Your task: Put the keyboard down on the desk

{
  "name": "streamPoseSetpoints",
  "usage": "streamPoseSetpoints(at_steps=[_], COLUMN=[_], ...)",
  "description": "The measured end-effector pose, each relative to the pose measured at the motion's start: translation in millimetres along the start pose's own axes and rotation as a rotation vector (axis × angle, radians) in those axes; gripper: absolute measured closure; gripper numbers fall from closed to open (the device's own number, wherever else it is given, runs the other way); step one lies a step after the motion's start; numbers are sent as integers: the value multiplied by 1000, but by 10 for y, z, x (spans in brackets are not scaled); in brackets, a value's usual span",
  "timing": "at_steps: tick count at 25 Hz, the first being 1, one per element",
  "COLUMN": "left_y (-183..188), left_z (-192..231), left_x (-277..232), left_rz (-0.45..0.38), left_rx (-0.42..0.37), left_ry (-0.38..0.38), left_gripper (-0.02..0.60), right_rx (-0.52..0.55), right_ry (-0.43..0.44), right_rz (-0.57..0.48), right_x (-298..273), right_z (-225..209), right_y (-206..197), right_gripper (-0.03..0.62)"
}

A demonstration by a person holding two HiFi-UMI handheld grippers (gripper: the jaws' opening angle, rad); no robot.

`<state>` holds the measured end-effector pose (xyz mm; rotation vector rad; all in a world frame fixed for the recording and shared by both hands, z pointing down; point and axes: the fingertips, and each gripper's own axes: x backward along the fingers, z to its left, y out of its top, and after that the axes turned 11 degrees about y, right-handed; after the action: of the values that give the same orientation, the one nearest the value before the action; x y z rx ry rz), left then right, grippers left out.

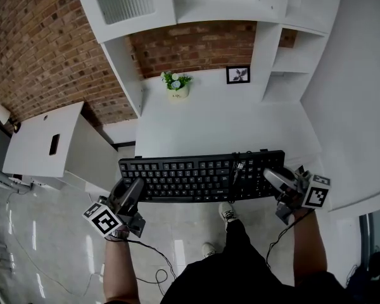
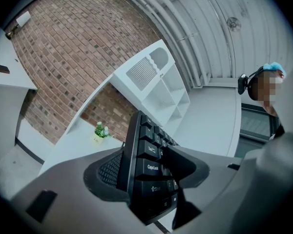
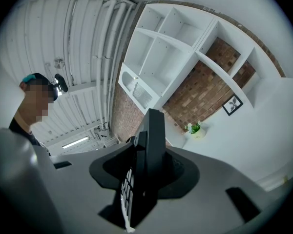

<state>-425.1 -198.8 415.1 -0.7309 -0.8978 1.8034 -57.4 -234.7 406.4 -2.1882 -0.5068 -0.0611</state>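
Keyboard (image 1: 201,177) of black plastic, long and flat, spans the lower middle of the head view at the front edge of the white desk (image 1: 202,125) (whether it rests there cannot be told). The left gripper (image 1: 133,187) pinches its left end, jaws spread wide across the Caps Lock keys. The right gripper (image 1: 273,178) clamps the right end edge-on, jaws set narrower.

Left tongs (image 1: 133,187) and right tongs (image 1: 273,177) are held out front, level, well apart, each clamped tight.
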Motion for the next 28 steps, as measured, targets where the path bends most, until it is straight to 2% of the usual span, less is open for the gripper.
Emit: streamPoseSetpoints(at_steps=[10,16,19,25,28], left_y=[127,165,169,203,179], left_z=[279,419,459,492,556], left_x=[-805,-1582,-1742,-1806,-1966], left_rz=[16,21,31,52,61], left_rx=[24,38,43,56,64], left_ry=[40,74,67,48,57], left_gripper=[311,310,310,310,310], right_rx=[-41,-70,-76,-83,-93], right_ry=[2,5,-7,-47,-53], right_rz=[29,53,54,50,59], right_x=[-302,-441,-456,-465,-495], right_z=[-786,-1532,-1647,-1599,-1768], right_y=[430,867,926,934,992], right_gripper=[436,436,435,434,434])
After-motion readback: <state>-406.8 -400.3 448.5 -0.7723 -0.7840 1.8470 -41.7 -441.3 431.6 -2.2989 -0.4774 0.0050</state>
